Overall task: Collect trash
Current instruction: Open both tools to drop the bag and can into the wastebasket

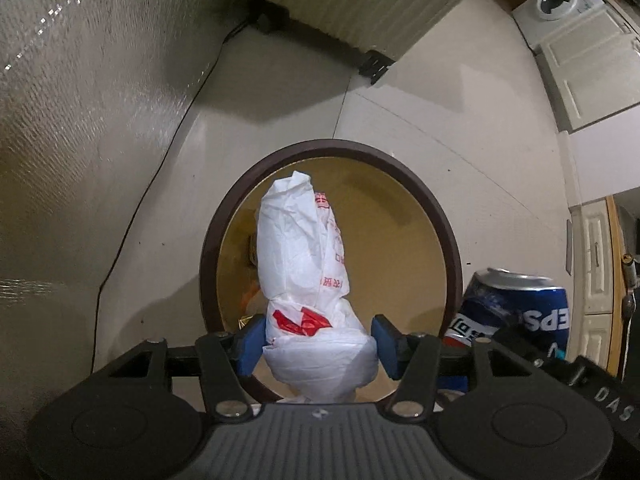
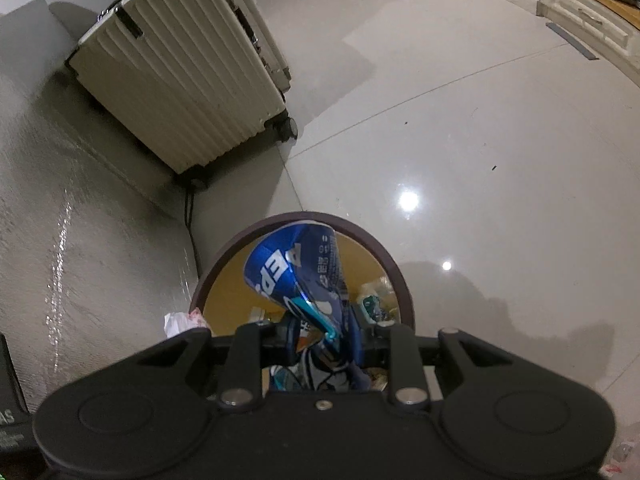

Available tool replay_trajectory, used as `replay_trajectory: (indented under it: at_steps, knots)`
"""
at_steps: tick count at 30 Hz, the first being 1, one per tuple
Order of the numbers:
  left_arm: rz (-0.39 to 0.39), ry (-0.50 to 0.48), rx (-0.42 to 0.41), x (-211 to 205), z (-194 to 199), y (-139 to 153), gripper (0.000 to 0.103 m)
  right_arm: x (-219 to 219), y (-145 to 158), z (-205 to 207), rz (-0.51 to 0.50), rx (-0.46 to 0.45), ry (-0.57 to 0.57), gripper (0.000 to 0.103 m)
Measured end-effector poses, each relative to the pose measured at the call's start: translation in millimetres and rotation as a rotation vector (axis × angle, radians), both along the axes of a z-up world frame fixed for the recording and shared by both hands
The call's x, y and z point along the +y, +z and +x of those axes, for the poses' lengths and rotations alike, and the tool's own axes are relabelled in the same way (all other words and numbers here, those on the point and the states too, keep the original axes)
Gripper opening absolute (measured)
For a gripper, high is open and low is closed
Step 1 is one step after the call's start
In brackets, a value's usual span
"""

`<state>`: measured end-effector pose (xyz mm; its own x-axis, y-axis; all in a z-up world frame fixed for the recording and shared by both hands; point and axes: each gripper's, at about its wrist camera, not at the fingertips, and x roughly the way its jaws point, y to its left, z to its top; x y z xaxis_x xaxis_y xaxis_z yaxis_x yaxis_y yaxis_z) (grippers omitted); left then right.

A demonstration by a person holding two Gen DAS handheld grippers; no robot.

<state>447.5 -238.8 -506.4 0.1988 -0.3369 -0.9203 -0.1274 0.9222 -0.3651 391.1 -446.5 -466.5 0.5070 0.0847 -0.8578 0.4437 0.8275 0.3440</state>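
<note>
A round bin with a dark brown rim point(image 1: 440, 220) and a yellow inside stands on the floor right below both grippers. My left gripper point(image 1: 318, 344) points down into it. Its blue pads point(image 1: 252, 344) touch both sides of a crumpled white plastic bag with red print point(image 1: 300, 248), which hangs into the bin's mouth. My right gripper point(image 2: 332, 340) is shut on a crushed blue Pepsi can point(image 2: 296, 268) over the same bin's rim point(image 2: 372, 240). That can point(image 1: 516, 312) also shows at the right edge of the bin in the left wrist view. The bag's top point(image 2: 180, 322) peeks in at the left of the right wrist view.
Some trash point(image 2: 372, 304) lies at the bottom of the bin. A ribbed cream suitcase point(image 2: 180, 80) stands on wheels against the wall behind the bin, and a black cable point(image 1: 132, 220) runs along the wall's foot. A washing machine point(image 1: 560, 0) and white cabinets point(image 1: 592, 80) stand across the glossy tiled floor.
</note>
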Motion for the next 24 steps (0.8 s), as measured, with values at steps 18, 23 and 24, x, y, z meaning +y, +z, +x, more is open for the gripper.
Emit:
replay_trajectory:
  at_steps: [18,23,24]
  knots:
    - [0.22,-0.126,-0.027,2,14,7,0.092,-8,-9,27,-0.04,-0.067,0.0,0.073]
    - [0.259,-0.167,-0.039,-1,13,8,0.098,-10,-16,25,-0.092,0.016,0.057,0.072]
    - [0.269,-0.178,-0.042,-2,13,7,0.099,-9,-18,26,-0.103,0.035,0.076,0.072]
